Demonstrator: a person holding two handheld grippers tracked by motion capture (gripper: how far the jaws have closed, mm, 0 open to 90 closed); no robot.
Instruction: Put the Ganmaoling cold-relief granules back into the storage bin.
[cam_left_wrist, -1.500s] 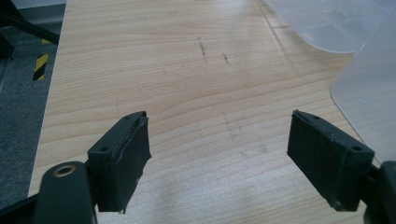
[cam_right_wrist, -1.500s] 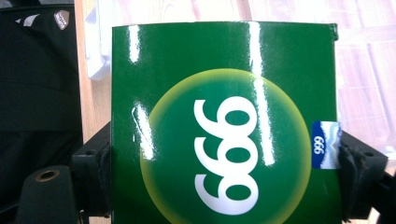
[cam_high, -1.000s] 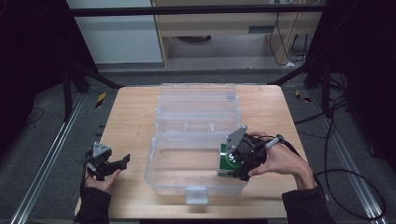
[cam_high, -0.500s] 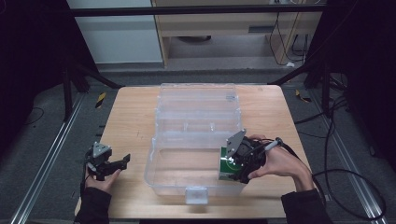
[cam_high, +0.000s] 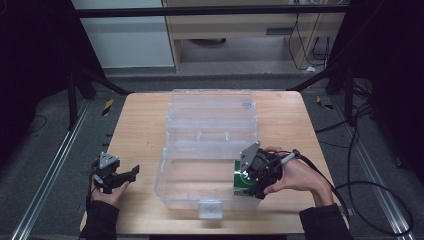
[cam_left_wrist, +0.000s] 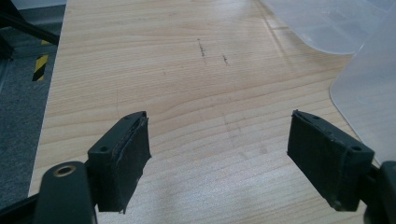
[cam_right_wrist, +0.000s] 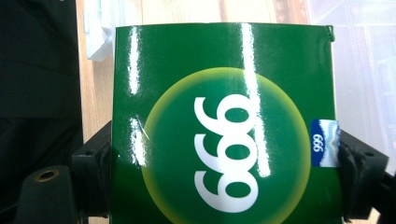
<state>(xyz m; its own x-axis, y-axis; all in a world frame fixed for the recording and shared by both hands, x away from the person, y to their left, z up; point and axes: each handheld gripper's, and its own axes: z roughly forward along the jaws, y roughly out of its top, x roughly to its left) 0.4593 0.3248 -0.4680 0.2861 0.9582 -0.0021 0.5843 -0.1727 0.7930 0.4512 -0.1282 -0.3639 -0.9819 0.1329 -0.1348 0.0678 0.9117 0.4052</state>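
Observation:
A clear plastic storage box (cam_high: 192, 187) with its lid folded back stands open in the middle of the wooden table (cam_high: 135, 130). My right gripper (cam_high: 248, 184) is shut on a green box (cam_high: 241, 183) printed with white digits on a yellow-green circle (cam_right_wrist: 224, 154); it holds the box at the right end of the clear box's front compartment. The black jaws press on the green box's two sides in the right gripper view. At the table's front left, my left gripper (cam_high: 131, 172) rests low and open, with bare wood between its pads (cam_left_wrist: 122, 156).
The box's white latch (cam_high: 210, 207) hangs over the front edge of the table. Bare wood lies to the left and right of the clear box. Dark floor, metal rails and cables (cam_high: 370, 185) surround the table; cabinets stand behind it.
My right gripper has lowered a little with the green box, deeper into the front compartment. The left gripper has stayed where it was.

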